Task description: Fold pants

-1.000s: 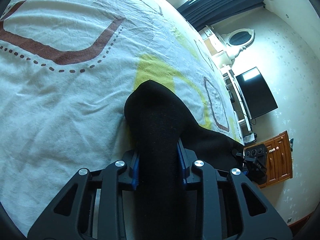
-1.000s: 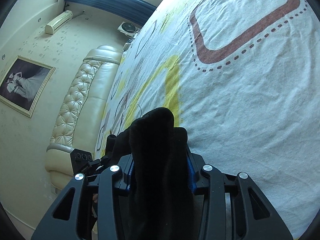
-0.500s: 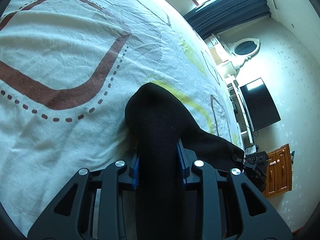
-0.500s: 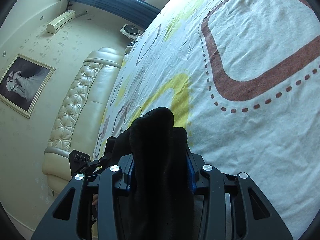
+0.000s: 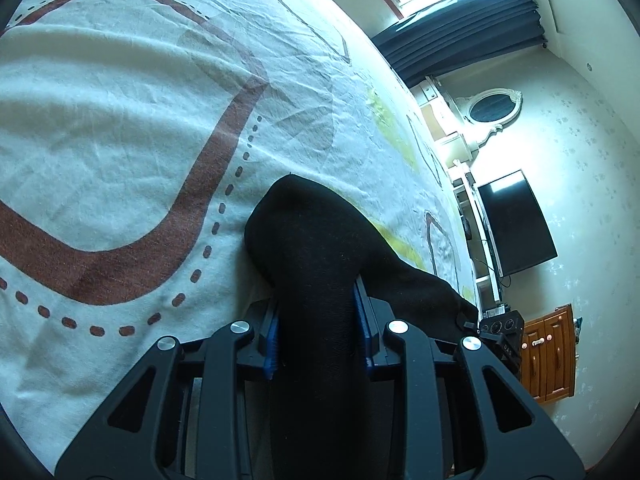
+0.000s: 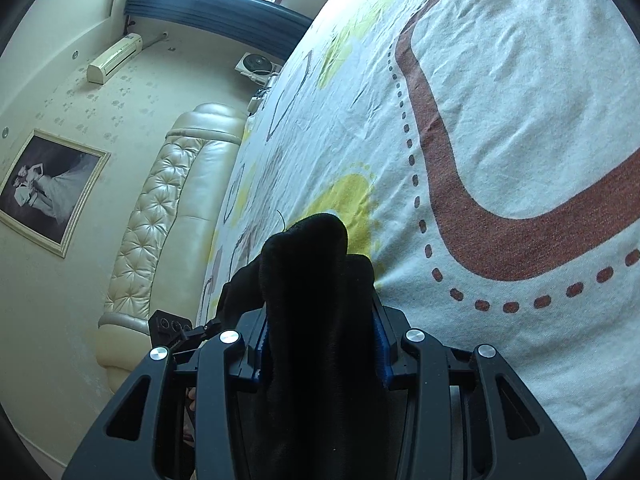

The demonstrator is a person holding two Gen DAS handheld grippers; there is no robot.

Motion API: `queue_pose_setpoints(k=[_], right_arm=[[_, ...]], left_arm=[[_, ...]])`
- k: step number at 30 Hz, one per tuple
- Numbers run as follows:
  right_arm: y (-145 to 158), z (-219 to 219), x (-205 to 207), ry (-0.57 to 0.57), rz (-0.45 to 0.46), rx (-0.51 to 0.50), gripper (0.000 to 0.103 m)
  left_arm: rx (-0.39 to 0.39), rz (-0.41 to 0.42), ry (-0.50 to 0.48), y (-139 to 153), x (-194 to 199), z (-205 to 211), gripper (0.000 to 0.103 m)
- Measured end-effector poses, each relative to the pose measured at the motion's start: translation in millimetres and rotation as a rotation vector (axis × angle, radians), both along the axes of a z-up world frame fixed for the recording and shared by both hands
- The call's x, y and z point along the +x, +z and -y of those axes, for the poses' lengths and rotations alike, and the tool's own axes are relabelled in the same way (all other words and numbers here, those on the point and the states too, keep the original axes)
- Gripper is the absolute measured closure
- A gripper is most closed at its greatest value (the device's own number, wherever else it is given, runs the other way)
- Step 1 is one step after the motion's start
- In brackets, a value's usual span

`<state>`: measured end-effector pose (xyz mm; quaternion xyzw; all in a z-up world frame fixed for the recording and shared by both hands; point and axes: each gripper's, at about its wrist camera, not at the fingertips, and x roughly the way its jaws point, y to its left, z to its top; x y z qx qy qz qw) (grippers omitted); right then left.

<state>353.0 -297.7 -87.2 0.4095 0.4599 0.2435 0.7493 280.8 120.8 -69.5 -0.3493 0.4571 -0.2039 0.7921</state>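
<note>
The black pants [image 5: 316, 264] bulge out between the fingers of my left gripper [image 5: 318, 336], which is shut on them above the patterned bedsheet [image 5: 120, 128]. The cloth runs off to the right toward the other gripper [image 5: 500, 332]. In the right wrist view my right gripper [image 6: 318, 344] is shut on another bunched part of the pants [image 6: 312, 272], over the sheet [image 6: 520, 120]. The left gripper [image 6: 176, 328] shows at the left. The rest of the pants is hidden under the grippers.
The bed has a cream tufted headboard [image 6: 160, 208]. A dark TV [image 5: 516, 220], a wooden cabinet [image 5: 548, 356] and an oval mirror [image 5: 492, 106] stand along the wall beyond the bed. Dark curtains [image 5: 460, 28] hang under the window.
Both grippers have carried the pants forward over the sheet; the brown loop pattern has slid closer and the yellow patch has passed toward and under the cloth. Both grips are unchanged.
</note>
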Motion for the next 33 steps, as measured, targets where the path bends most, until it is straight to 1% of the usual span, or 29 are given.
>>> queue_pose_setpoints(k=[5, 10, 13, 15, 16, 18, 20, 22, 24, 28, 29, 33], right_arm=[[-2.2, 2.3, -4.4, 0.000, 0.007, 0.006, 0.063], [-2.6, 2.5, -5.1, -0.003, 0.009, 0.004, 0.062], [-2.0, 2.7, -5.9, -0.004, 0.007, 0.009, 0.058], [0.9, 1.6, -7.9, -0.007, 0.011, 0.013, 0.050], [2.1, 2.1, -9.6, -0.010, 0.012, 0.018, 0.047], [4.0, 6.4, -16.3, -0.026, 0.006, 0.042, 0.040], [3.2, 18.1, -26.6, -0.047, 0.001, 0.087, 0.036], [2.5, 28.2, -41.3, -0.074, -0.002, 0.127, 0.035], [1.1, 35.6, -57.0, -0.084, -0.008, 0.151, 0.035], [1.7, 38.9, -87.6, -0.074, -0.022, 0.141, 0.034], [1.7, 37.7, -93.9, -0.067, -0.029, 0.138, 0.033], [3.8, 31.6, -114.8, -0.063, -0.035, 0.125, 0.028]], left_arm=[[-0.010, 0.008, 0.002, -1.1, -3.1, -1.2, 0.074], [-0.003, 0.013, -0.001, 0.8, -3.9, 0.0, 0.073], [0.007, 0.027, -0.015, 4.4, -6.0, 1.4, 0.064], [0.016, 0.034, -0.017, 6.3, -9.4, 1.3, 0.045], [0.008, 0.042, -0.018, 8.7, -13.1, 0.1, 0.042], [-0.005, 0.043, -0.018, 13.3, -21.8, -2.5, 0.031], [0.005, 0.026, -0.009, 16.7, -33.0, -5.3, 0.026], [0.014, 0.005, -0.003, 18.5, -47.5, -7.0, 0.024], [0.018, -0.015, 0.005, 19.1, -65.0, -8.0, 0.017], [-0.043, -0.028, 0.002, 18.9, -102.7, -7.8, 0.015], [-0.058, -0.031, -0.002, 18.0, -111.0, -6.6, 0.013], [-0.123, -0.045, -0.034, 13.2, -135.0, 6.2, 0.012]])
